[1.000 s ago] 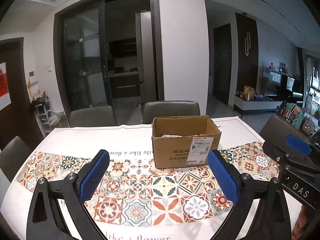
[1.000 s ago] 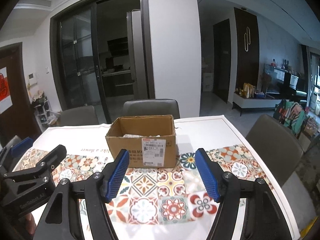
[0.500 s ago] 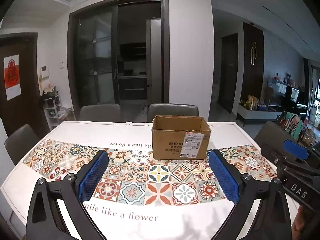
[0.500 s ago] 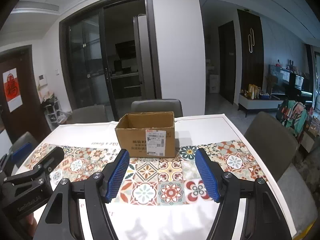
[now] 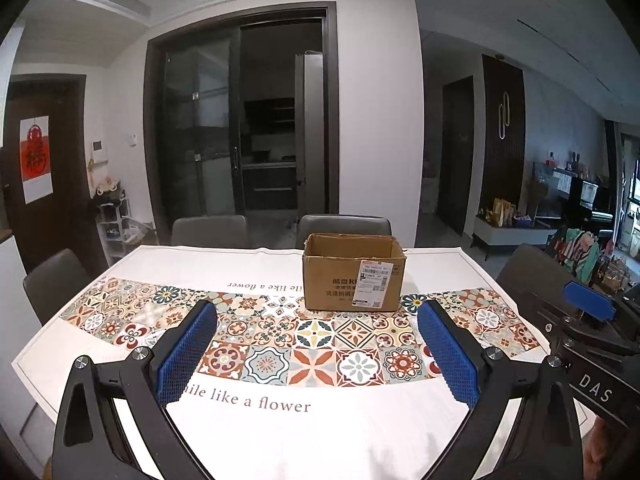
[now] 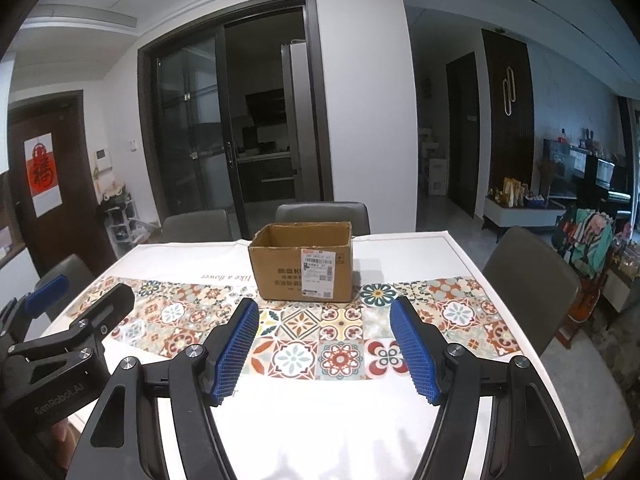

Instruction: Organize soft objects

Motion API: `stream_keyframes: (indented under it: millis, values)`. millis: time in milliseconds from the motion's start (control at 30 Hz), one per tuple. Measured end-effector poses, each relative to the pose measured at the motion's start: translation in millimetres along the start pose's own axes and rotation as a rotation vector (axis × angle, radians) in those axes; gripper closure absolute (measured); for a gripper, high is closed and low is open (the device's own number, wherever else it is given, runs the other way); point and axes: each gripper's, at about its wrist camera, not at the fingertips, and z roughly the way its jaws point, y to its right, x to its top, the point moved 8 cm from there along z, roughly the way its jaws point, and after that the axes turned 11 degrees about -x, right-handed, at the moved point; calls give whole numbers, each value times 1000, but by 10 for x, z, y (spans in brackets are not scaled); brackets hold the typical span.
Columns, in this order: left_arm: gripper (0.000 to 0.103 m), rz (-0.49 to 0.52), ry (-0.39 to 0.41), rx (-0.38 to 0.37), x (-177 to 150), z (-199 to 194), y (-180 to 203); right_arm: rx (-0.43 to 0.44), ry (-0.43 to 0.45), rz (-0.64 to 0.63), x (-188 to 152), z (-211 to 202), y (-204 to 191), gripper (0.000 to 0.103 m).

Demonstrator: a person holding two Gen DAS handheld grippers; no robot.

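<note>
since both grippers' fingers [image 5: 448, 356] are held apart and empty, nothing soft could be gathered into the cardboard box [image 5: 354, 272] at frame centre.

The tablecloth [image 5: 280, 432] on the tabletop carries "mile like a flower"; the right tool [image 5: 592, 364] body shows "DAS", the left tool [image 6: 60, 360] body "GenRobot.AI"; the cardboard box [image 5: 332, 280] label is too small to read
</note>
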Motion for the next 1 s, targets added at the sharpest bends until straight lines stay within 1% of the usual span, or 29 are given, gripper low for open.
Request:
stream_keyframes:
  millis: [33,100,233,533,667,867,1000]
  values:
    - [0,-2,-1,-2,-9,-24,11,0,4,-2,-9,-37,7,30]
    - [0,0,0,-3,-32,-79,31,-8,16,-5,-12,-101,33,29]
    - [0,8,6,-2,-50,-173,88,-23,42,-9,-12,-209,89,29]
    - [0,27,29,-1,-35,-309,177,-21,44,-7,-33,-324,139,29]
    - [0,26,23,-3,-44,-321,199,-21,51,-1,-44,-370,161,29]
    - [0,29,25,14,-54,-339,192,-21,53,0,-56,-387,194,29]
    - [0,30,28,9,-44,-352,201,-16,53,1,-45,-396,212,29]
